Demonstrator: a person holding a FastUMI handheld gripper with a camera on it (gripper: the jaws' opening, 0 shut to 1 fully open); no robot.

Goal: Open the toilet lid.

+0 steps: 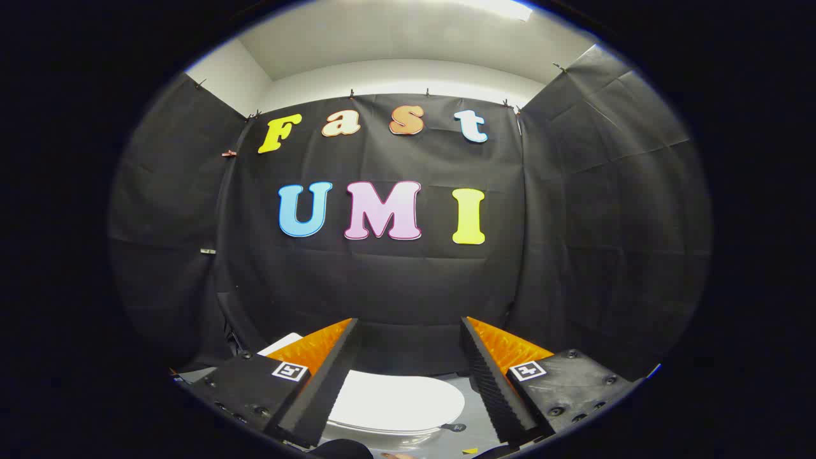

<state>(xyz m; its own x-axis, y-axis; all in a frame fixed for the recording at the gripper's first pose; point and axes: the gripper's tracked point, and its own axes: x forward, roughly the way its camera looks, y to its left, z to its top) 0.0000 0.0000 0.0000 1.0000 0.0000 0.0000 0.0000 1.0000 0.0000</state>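
A white toilet lid (pixel 396 403) lies flat and closed, low down between my two fingers and below them. My gripper (pixel 408 331) is open, held above the toilet, its two ridged black pads with orange backs spread wide with nothing between them. The left finger (pixel 331 370) and right finger (pixel 488 373) point toward the black cloth wall beyond the toilet. The front rim of the lid is partly hidden by the fingers' bases.
Black cloth walls (pixel 395 280) close in the booth on three sides. A white object (pixel 284 344) peeks out beside the left finger. A small black tag (pixel 454 427) and a yellow scrap (pixel 470 451) lie on the grey floor (pixel 472 414) right of the toilet.
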